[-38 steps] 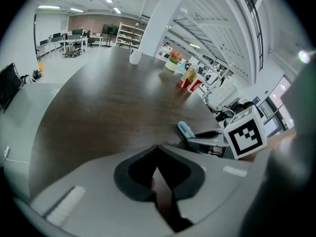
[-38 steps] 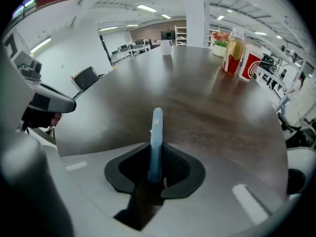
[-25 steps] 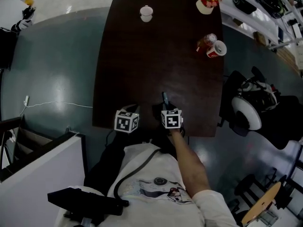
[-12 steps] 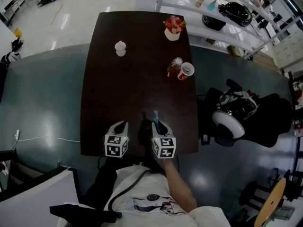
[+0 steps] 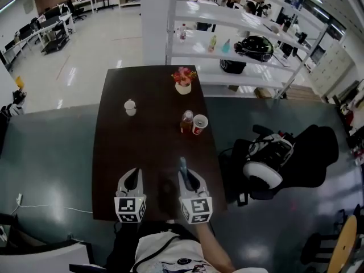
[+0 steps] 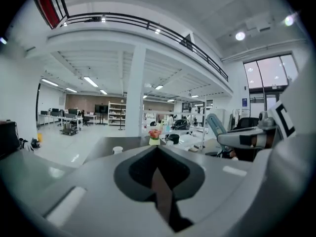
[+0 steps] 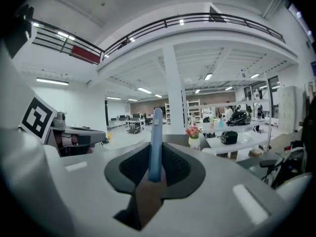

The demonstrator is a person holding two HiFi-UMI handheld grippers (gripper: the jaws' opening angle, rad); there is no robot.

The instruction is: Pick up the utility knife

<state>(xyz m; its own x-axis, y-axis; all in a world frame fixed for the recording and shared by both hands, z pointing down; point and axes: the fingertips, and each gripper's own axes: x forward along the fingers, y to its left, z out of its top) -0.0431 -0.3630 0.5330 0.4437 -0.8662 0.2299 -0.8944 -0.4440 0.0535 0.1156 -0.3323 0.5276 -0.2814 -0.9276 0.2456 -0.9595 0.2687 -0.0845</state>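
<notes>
Only the right gripper view shows the grip: the right gripper (image 7: 154, 176) is clamped on the blue utility knife (image 7: 156, 132), standing upright at frame centre. In the head view its long axis points toward the frame's top, over the dark table's (image 5: 148, 147) lower part. The left gripper (image 6: 158, 168) (jaws together, empty) sits lower left.

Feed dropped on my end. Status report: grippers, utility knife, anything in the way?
Right gripper shut on utility knife, blue body poking out past the jaws. Left gripper shut, empty. Both over near end of table. Nothing in the way.
</notes>
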